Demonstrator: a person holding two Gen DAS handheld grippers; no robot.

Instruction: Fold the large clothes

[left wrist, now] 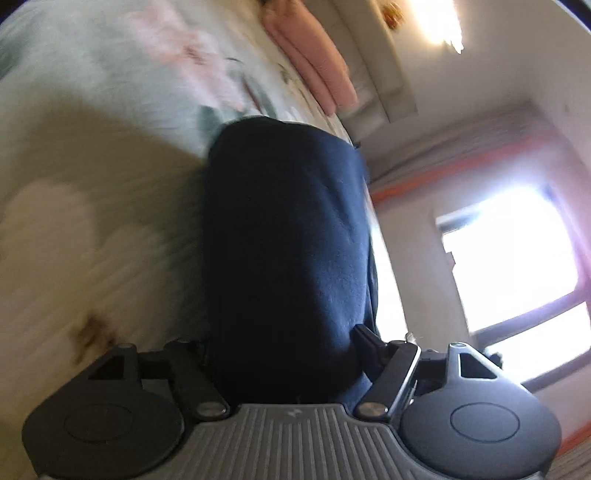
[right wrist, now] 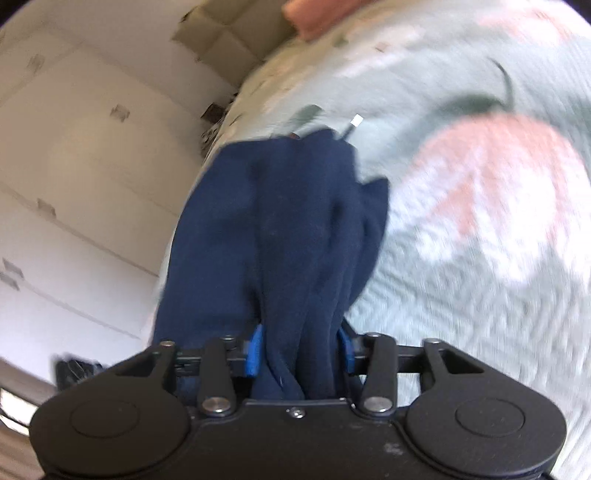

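Left gripper (left wrist: 286, 347): dark navy garment (left wrist: 288, 229) fills the space between its fingers, the black fingertips (left wrist: 364, 338) pressed into the fabric on either side; it is pinching the cloth. The garment hangs forward from the jaws in a broad smooth fold.

Right gripper (right wrist: 301, 347): blue finger pads (right wrist: 255, 349) close against a bunched section of the same navy garment (right wrist: 280, 229), which is gathered into several vertical pleats at the grip. It too is clamped on the fabric.

Beyond both grippers the garment extends over a bedspread (right wrist: 461, 258), pale green with large pink and white floral print. A small white tag (right wrist: 357, 120) shows at the garment's far end, above the bedspread.

At the far edge of the bed lies a folded pink item (left wrist: 314, 62). Past it, in the left view, a bright window (left wrist: 517, 266) and a ceiling light (left wrist: 439, 22); in the right view, pale cabinet fronts (right wrist: 74, 184). Both views are motion-blurred.
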